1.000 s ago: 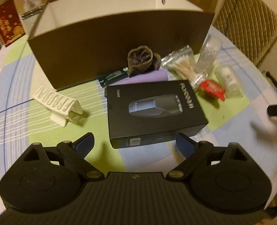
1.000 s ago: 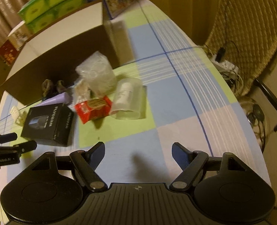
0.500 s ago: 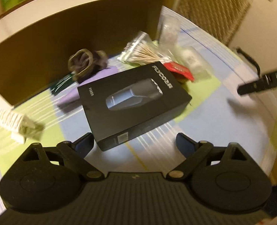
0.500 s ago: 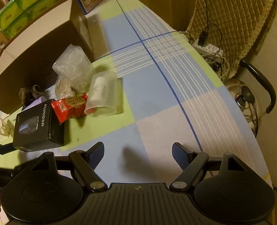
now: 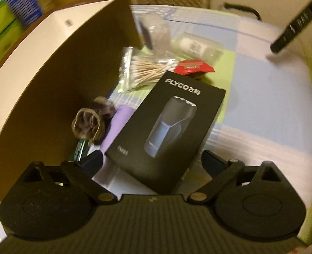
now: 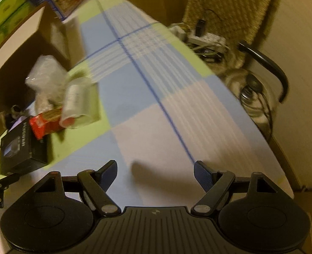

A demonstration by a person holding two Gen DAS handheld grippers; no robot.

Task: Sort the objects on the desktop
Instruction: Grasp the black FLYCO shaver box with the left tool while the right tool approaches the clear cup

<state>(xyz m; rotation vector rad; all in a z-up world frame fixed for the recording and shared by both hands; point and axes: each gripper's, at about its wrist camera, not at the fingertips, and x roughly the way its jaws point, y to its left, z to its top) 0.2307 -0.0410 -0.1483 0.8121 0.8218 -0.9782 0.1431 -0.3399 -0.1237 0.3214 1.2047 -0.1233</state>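
I am pointing my left tongs [image 5: 151,160] steeply down over the black shaver box [image 5: 166,131], and their jaws are opening wide; the near end of the box is lying between the blue pads [image 5: 92,162], which are not pressing on it. The box is lying flat on the checked surface [image 5: 268,110], overlapping a purple item [image 5: 119,127]. Just past it are lying a bag of cotton swabs [image 5: 143,72], a red packet [image 5: 193,66] and a clear tub [image 5: 195,45], with a dark hair tie [image 5: 88,123] on its left against the wall of the brown cardboard box [image 5: 50,97]. I am holding my right tongs [image 6: 156,174] moderately open over a bare stretch of the cloth, with nothing between the fingers [image 6: 202,176]. From there the shaver box sits far to the left, well apart from them.
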